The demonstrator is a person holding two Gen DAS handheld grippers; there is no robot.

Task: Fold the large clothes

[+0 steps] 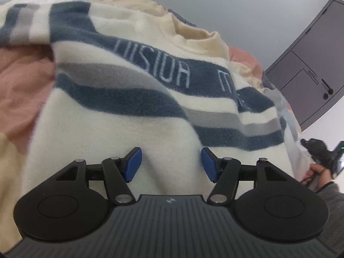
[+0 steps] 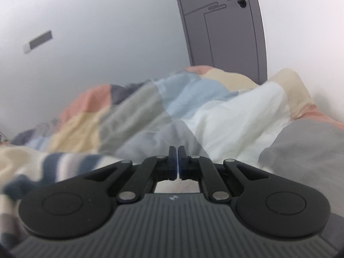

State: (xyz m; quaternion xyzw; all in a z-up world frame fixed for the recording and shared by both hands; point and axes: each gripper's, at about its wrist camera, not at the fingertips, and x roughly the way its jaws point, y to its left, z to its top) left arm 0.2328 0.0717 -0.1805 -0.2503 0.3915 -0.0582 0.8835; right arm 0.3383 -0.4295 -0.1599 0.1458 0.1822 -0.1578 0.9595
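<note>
A cream sweater [image 1: 133, 116] with navy and grey stripes lies face up, mostly spread, on a patchwork quilt [image 2: 193, 107] on a bed; folding looks barely begun. The left tongs [image 1: 171, 163] hover apart above its lower body, gripping nothing. The right tongs [image 2: 178, 163] are pressed together, apparently empty.

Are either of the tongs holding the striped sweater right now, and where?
Left tongs stand open over the sweater, gripping nothing. Right tongs are shut; no fabric is visible between their pads, though a thin edge cannot be ruled out.
</note>
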